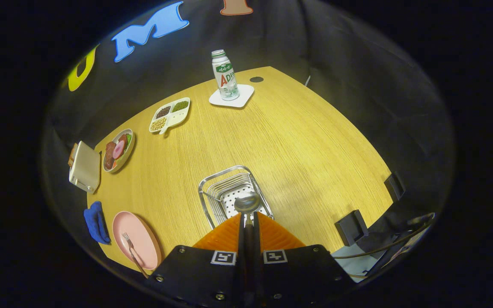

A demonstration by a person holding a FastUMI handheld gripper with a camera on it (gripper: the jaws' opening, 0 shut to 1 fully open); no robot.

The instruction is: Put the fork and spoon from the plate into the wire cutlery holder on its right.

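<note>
The gripper (248,220) is squeezed tight on the spoon (247,202). Its fingers hide most of the handle. The round end of the spoon sticks out over the wire cutlery holder (212,188). The fork (132,250) lies on the pink plate (144,239), off to the left. The gripper's body cuts off the fork's handle end.

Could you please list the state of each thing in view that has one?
Gripper: shut on the spoon, above the holder.
Spoon: held between the jaws, bowl forward.
Holder: upright, no cutlery seen inside yet.
Fork: lying on the plate.
Plate: holds just the fork.
Bottle: upright on a coaster, capped.
</note>
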